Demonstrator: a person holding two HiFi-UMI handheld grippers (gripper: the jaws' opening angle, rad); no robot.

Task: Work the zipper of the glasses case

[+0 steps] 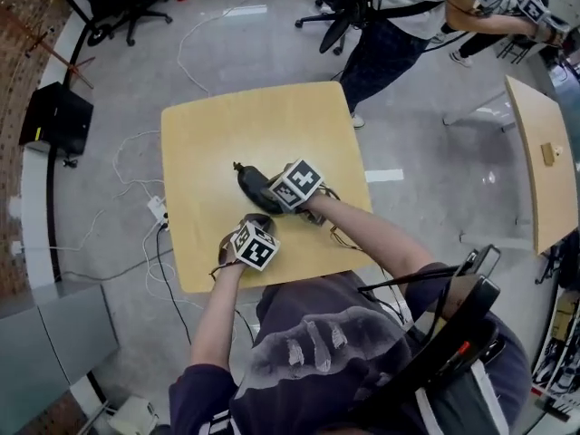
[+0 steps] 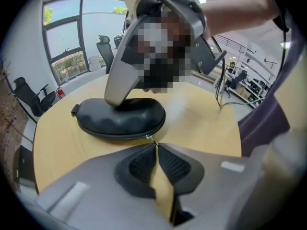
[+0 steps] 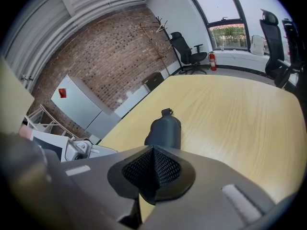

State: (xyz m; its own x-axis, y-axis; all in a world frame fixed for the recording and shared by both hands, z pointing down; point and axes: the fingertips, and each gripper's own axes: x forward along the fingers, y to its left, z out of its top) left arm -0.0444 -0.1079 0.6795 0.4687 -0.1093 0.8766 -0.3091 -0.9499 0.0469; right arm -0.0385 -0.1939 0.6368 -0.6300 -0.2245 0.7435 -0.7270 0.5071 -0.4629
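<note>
A black zipped glasses case [image 1: 248, 180] lies near the middle of the pale wooden table [image 1: 217, 130]. My right gripper [image 1: 266, 192] is shut with nothing between its pads, and its tips press down on top of the case [image 2: 122, 119]. In the right gripper view the case [image 3: 165, 128] stretches away just past that gripper [image 3: 153, 150]. My left gripper [image 2: 156, 145] sits at the case's near end. Its tips are pinched together on the small metal zipper pull [image 2: 150, 138], which sticks out of the zipper seam. Behind the tips a thin wedge of table shows between the pads.
The table's near edge [image 1: 272, 284] is just behind the left gripper. A person [image 1: 399, 16] stands beyond the far right corner. Office chairs [image 1: 122, 3], a black box [image 1: 56, 116], floor cables [image 1: 136, 184] and a second table [image 1: 544, 161] surround it.
</note>
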